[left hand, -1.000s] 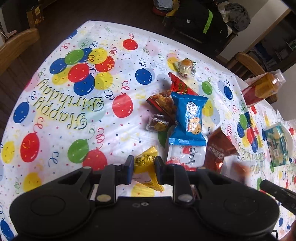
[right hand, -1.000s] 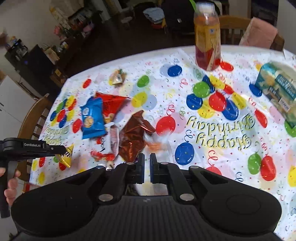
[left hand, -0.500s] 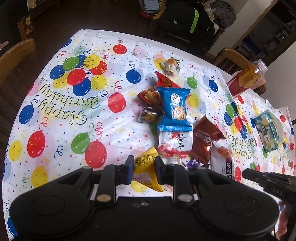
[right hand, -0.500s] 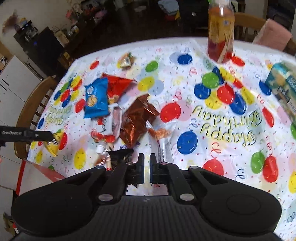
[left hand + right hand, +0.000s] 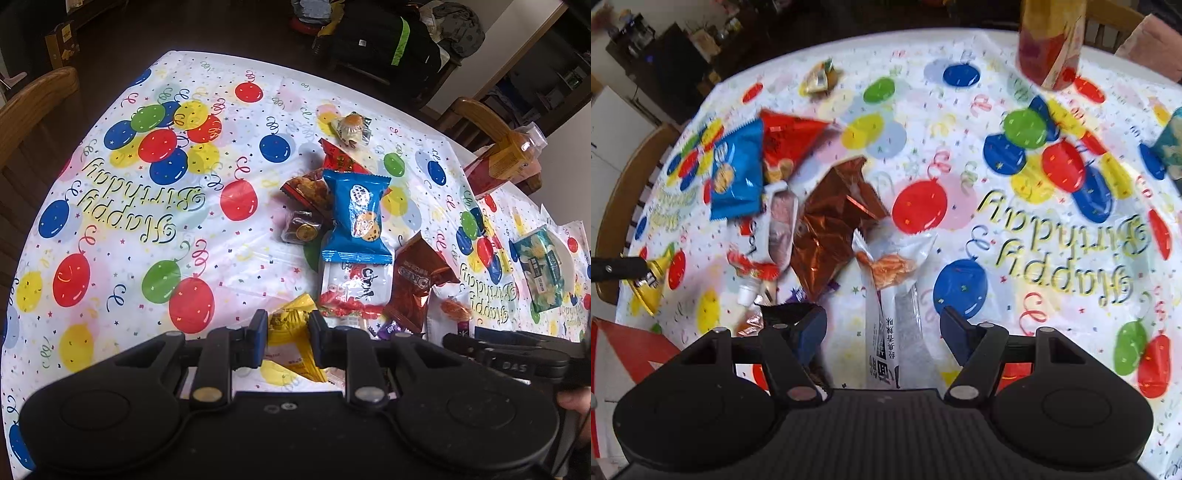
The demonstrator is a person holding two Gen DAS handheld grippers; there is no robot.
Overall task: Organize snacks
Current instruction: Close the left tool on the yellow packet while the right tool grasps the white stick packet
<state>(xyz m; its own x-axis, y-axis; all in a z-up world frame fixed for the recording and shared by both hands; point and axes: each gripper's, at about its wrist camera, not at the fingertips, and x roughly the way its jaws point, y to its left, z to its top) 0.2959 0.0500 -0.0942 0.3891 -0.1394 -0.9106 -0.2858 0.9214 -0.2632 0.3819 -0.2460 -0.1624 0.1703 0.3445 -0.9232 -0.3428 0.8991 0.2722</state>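
**Snacks on bench: sorting barely begun**

Snacks lie mostly in 1 loose cluster on the bench (image 5: 229,266), which carries a balloon-print party cloth. No tray or container for them is visible in either view.

Left claw (image 5: 287,338): jaws narrowed onto the yellow packet (image 5: 291,332), which sits between the fingers at the near edge of the cluster. It appears gripped; whether it is clear of the cloth cannot be told.

Right claw (image 5: 882,334): jaws spread wide, holding nothing. The white packet (image 5: 897,295) lies on the cloth directly between the fingers, touching neither as far as can be seen.

Remaining items, unmoved by appearance:
- blue cookie packet (image 5: 360,218), overlapping the red packet (image 5: 340,158) and the white and red packet (image 5: 354,288);
- copper foil packet (image 5: 834,225), just beside the white packet;
- small wrapped cake (image 5: 351,127), well apart from the cluster;
- juice bottle (image 5: 1051,40) and green packet (image 5: 543,273), at the far side.

Assessment: 1 item in hand, 1 lined up for pickup, the rest still to place. Overlapping wrappers may drag neighbours when lifted.
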